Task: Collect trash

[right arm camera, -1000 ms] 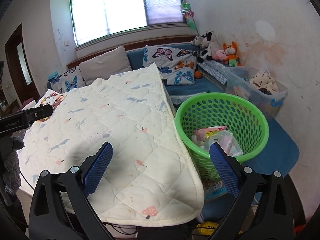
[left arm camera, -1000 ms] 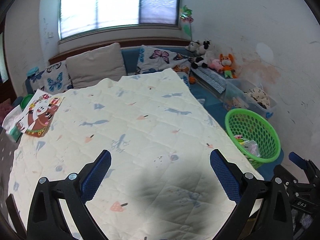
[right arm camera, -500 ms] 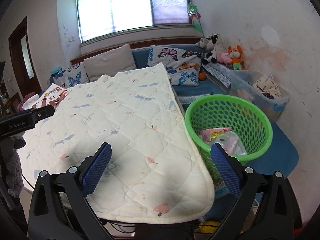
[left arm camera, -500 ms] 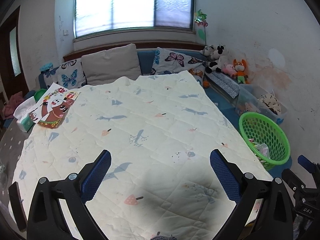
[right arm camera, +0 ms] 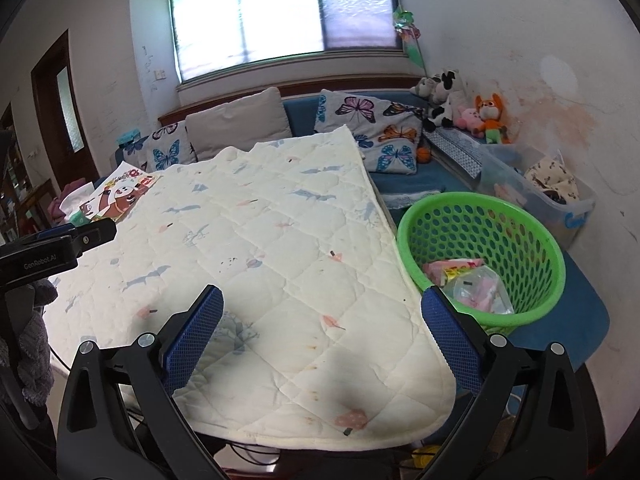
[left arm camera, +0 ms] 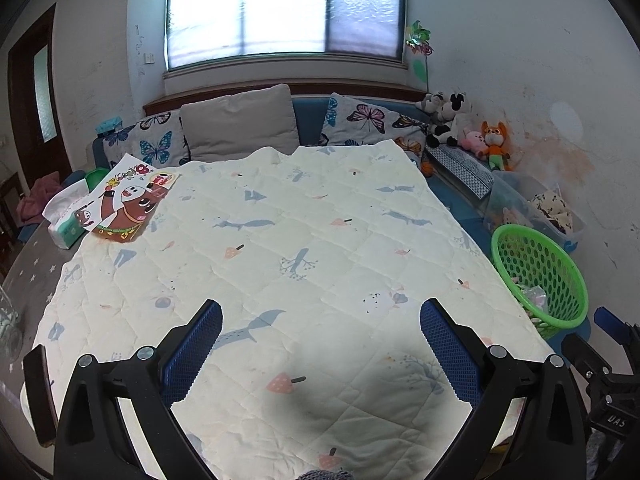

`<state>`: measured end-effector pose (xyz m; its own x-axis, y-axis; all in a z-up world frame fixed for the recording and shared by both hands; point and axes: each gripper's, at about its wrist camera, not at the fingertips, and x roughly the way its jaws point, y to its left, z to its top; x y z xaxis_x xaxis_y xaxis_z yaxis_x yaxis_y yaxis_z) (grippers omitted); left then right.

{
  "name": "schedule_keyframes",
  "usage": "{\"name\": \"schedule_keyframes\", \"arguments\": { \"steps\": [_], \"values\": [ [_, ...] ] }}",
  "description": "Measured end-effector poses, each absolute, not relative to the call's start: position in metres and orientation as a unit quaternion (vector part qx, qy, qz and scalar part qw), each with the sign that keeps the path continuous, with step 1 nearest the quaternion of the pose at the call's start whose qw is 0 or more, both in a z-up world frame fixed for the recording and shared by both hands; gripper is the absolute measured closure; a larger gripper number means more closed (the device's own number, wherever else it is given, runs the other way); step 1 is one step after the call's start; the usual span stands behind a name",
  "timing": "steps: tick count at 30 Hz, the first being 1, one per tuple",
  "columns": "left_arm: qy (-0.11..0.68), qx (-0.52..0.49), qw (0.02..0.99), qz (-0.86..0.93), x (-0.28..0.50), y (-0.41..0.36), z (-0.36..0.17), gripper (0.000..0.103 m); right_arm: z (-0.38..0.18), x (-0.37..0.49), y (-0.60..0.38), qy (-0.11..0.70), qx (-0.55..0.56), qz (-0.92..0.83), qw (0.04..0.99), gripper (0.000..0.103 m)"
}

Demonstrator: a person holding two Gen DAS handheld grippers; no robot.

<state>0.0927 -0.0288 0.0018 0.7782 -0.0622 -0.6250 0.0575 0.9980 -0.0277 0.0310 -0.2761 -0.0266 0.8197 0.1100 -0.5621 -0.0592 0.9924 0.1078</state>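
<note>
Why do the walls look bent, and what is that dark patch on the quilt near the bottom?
Left wrist view: the fisheye lens bows the walls and darkens the corners; the patch on the quilt is a soft shadow just ahead of the left gripper. Right wrist view: the same bending, the window is washed out by daylight, and fainter shadows lie near the right gripper.

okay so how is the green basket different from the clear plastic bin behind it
The green basket is round with perforated walls; the clear plastic bin is boxy with smooth, see-through walls. The basket holds plastic wrappers; the bin holds a patterned cloth. The basket stands right beside the quilt-covered table; the bin stands farther back against the wall. Both are open-topped containers with no lid on.
</note>
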Motion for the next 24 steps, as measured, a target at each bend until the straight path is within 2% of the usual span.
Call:
{"name": "schedule_keyframes", "arguments": {
  "steps": [24],
  "values": [
    [0.333, -0.003, 0.943, -0.020, 0.0923, -0.0249, -0.0009, 0.007, -0.0318, 0.0366, -0.2708, 0.303, 0.040, 0.053, 0.951, 0.004]
  ]
}}
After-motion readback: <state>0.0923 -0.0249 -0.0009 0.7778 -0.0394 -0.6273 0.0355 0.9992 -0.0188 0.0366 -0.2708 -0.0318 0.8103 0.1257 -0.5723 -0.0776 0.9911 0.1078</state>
